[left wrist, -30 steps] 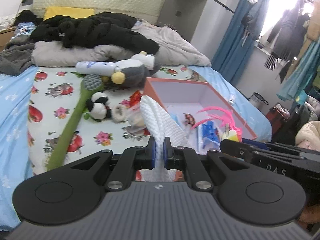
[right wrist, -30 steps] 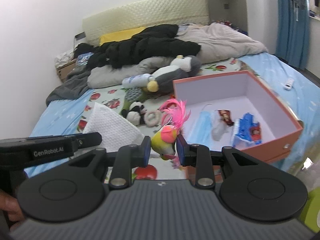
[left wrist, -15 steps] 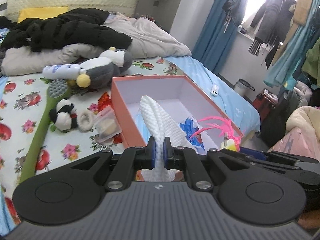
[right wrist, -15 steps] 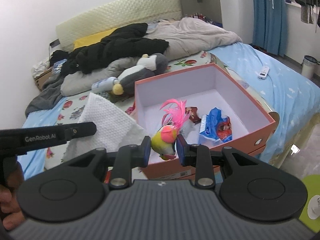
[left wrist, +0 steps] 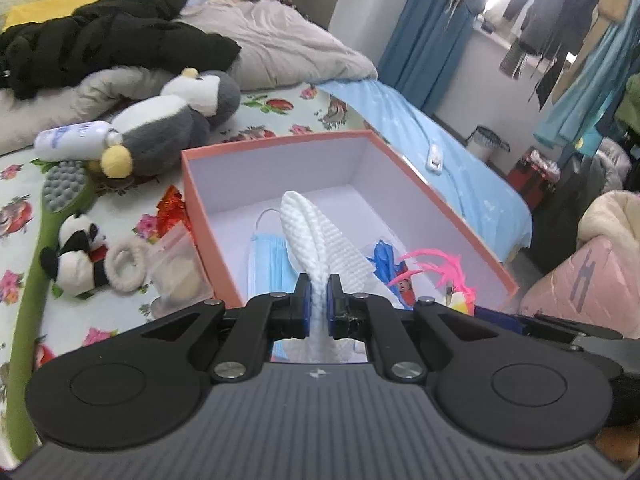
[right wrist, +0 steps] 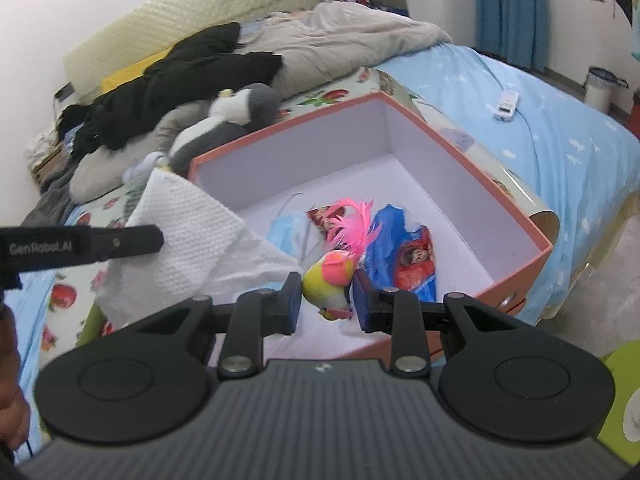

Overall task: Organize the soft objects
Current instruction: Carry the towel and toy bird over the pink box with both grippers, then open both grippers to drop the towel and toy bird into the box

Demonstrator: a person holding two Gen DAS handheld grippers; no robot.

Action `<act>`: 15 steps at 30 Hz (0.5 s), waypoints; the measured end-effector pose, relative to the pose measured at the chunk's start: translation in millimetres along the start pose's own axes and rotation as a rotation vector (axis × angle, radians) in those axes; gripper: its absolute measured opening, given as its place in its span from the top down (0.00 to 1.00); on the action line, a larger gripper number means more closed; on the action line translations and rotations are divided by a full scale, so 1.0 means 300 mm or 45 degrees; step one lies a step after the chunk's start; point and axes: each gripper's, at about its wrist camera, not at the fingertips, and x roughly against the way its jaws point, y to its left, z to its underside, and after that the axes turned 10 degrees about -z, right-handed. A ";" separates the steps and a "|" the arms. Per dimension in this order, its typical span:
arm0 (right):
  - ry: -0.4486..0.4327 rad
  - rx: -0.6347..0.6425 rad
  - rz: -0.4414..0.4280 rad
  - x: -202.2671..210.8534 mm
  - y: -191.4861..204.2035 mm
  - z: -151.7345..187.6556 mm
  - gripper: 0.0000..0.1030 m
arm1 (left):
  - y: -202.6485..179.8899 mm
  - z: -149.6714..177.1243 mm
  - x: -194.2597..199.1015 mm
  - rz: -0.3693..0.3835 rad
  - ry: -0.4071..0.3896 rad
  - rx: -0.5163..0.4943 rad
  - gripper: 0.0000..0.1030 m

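Left hand-held gripper (left wrist: 319,305): clamped on one white cloth (left wrist: 316,236). Right hand-held gripper (right wrist: 327,301): gripped one feathered bird toy (right wrist: 334,276). Ahead: one orange box (right wrist: 460,148), one face mask (left wrist: 266,260).

Only legible txt was "GenRobot.AI", white on the black side of the left gripper (right wrist: 80,245), seen from right wrist cam.

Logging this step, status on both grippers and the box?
Left gripper shut on white waffle-weave cloth. Right gripper shut on yellow-pink feathered bird toy. Both above open salmon cardboard box; nothing blocking.
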 end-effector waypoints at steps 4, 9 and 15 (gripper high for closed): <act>0.014 0.005 0.028 -0.075 -0.051 -0.027 0.70 | -0.025 -0.041 -0.121 -0.001 0.047 -0.016 0.91; 0.042 -0.014 0.025 -0.152 -0.106 -0.061 0.69 | -0.045 -0.077 -0.245 -0.014 0.086 -0.028 0.91; 0.089 -0.041 0.011 -0.218 -0.151 -0.075 0.67 | -0.056 -0.089 -0.326 -0.032 0.087 -0.055 0.86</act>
